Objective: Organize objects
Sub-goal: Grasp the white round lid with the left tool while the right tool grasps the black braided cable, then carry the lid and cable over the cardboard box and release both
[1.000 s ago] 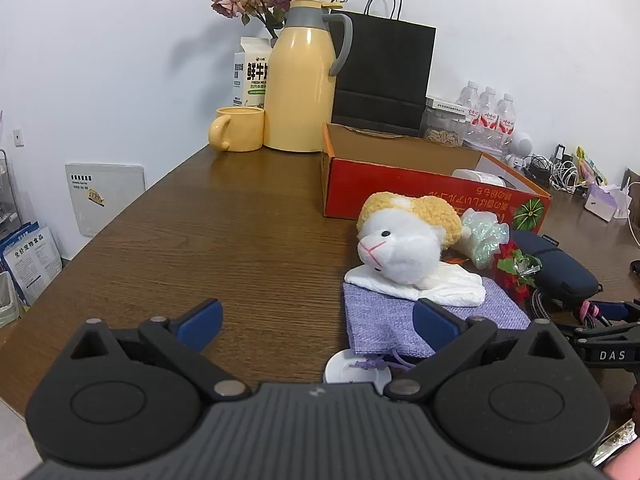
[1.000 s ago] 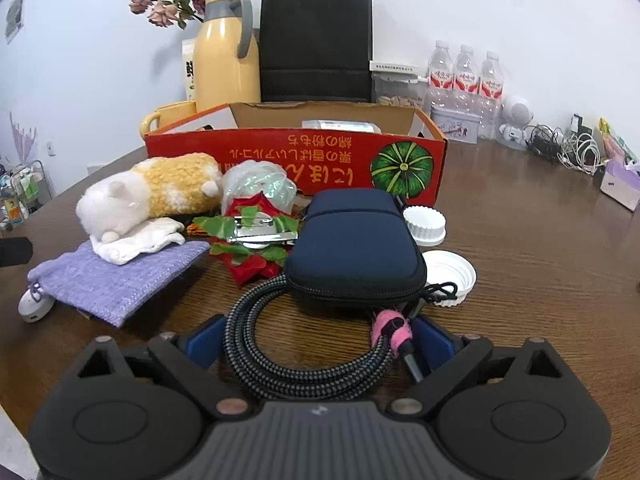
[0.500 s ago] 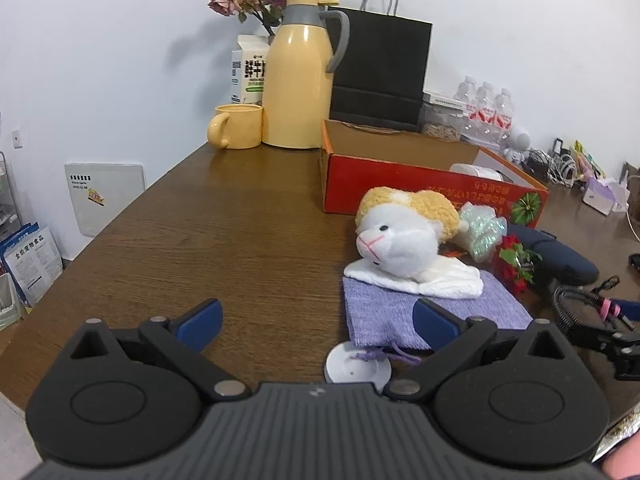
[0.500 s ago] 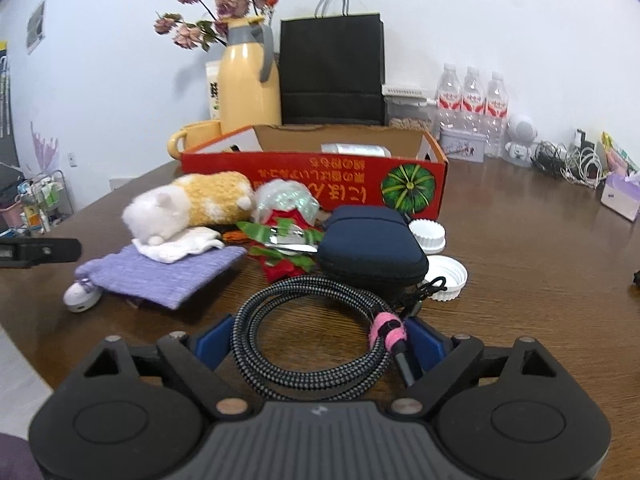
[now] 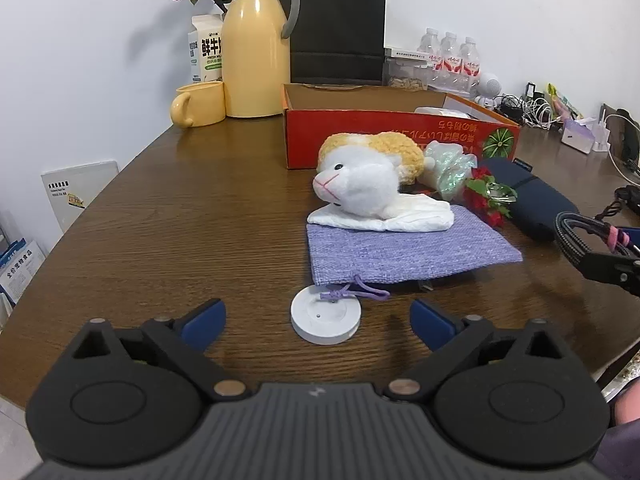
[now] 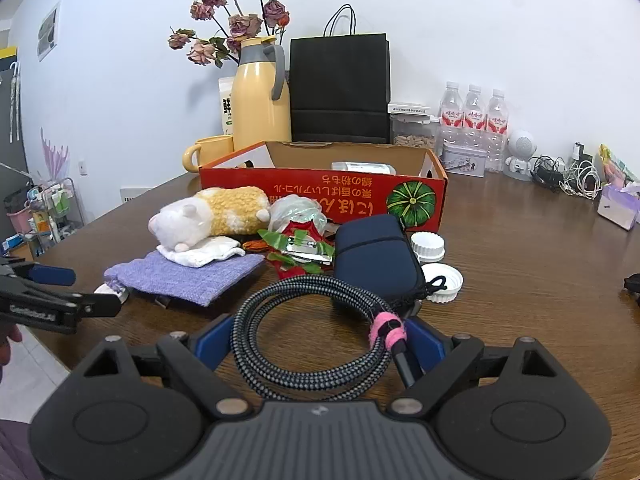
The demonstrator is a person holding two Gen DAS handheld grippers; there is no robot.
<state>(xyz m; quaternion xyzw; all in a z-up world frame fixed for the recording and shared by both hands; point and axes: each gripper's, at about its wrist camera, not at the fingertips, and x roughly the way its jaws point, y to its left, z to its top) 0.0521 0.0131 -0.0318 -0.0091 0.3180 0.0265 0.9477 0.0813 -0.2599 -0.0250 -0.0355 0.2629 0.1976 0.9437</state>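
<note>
Coiled braided cable (image 6: 316, 336) w/ pink tie sits between the right gripper (image 6: 318, 340) fingers, both blue pads pressed on the coil's sides: grasped, lifted off the wooden table (image 6: 520, 264). Left gripper (image 5: 318, 320) is unclenched, its jaws closing a bit, nothing gripped; the white round puck (image 5: 326, 314) lies on the table just ahead, between the fingertips, apart from both.

Counts: 1 plush hamster (image 6: 212, 216), 1 purple pouch (image 6: 188, 274), 1 navy case (image 6: 376, 256), 2 white lids (image 6: 436, 260), 1 red box (image 6: 324, 196), 3 water bottles (image 6: 474, 114).

Right-wrist view shows both lids & the whole coil; left-wrist view hides the lids, shows only the coil's edge at far right, but shows the puck whole w/ the pouch's drawstring over it.
</note>
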